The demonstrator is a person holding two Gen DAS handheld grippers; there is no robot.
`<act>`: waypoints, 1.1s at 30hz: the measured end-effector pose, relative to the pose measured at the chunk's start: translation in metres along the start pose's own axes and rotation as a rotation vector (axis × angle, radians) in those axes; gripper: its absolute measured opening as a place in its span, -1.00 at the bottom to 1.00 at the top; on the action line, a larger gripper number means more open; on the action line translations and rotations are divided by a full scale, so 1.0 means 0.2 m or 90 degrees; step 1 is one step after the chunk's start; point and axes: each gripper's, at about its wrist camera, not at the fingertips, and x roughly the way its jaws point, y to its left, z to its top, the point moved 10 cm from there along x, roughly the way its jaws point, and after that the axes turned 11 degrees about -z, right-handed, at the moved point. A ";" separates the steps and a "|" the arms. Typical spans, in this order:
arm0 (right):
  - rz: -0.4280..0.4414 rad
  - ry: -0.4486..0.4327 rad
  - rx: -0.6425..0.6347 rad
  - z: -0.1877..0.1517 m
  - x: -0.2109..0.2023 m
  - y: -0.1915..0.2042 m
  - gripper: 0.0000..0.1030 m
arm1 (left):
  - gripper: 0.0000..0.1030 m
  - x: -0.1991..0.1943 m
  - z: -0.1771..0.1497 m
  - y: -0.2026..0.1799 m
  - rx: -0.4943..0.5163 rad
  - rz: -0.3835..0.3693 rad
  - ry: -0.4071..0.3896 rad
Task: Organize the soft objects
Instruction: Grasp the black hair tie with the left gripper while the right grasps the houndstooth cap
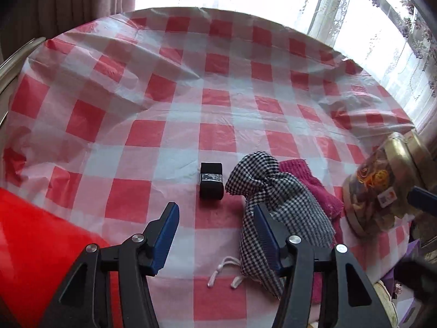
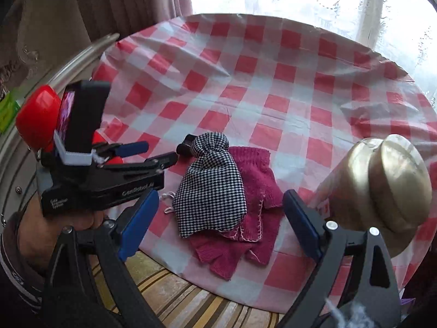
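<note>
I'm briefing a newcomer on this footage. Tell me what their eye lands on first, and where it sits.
The red-and-white checked tablecloth fills both views. At its near edge a black-and-white houndstooth pouch lies on magenta knitted gloves, with a small black roll just left of them. Both grippers hang open above the pile, left gripper and right gripper.

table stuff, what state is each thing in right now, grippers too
checked pouch: lying flat on the gloves, neck cinched
pink gloves: flat, partly under the pouch
black roll: banded, beside the pouch
jar: tilted, lid on
left gripper: open, empty
right gripper: open, empty
</note>
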 end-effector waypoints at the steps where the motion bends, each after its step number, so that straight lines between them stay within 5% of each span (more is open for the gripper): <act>1: 0.002 0.010 -0.008 -0.01 0.04 0.01 0.81 | 0.06 0.05 0.01 0.02 -0.001 0.006 0.011; 9: -0.008 0.055 -0.064 -0.03 0.30 0.10 0.81 | -0.03 0.27 0.02 0.08 -0.010 -0.012 0.054; 14: -0.011 0.065 -0.083 -0.03 0.43 0.13 0.78 | -0.43 0.33 0.02 0.10 0.011 -0.006 0.054; 24: -0.003 0.083 -0.077 -0.05 0.55 0.13 -0.65 | -0.44 0.21 0.06 0.11 0.012 0.004 -0.009; 33: 0.051 0.072 -0.041 -0.01 0.46 0.12 -0.78 | -0.44 0.12 0.05 0.09 0.003 -0.007 -0.034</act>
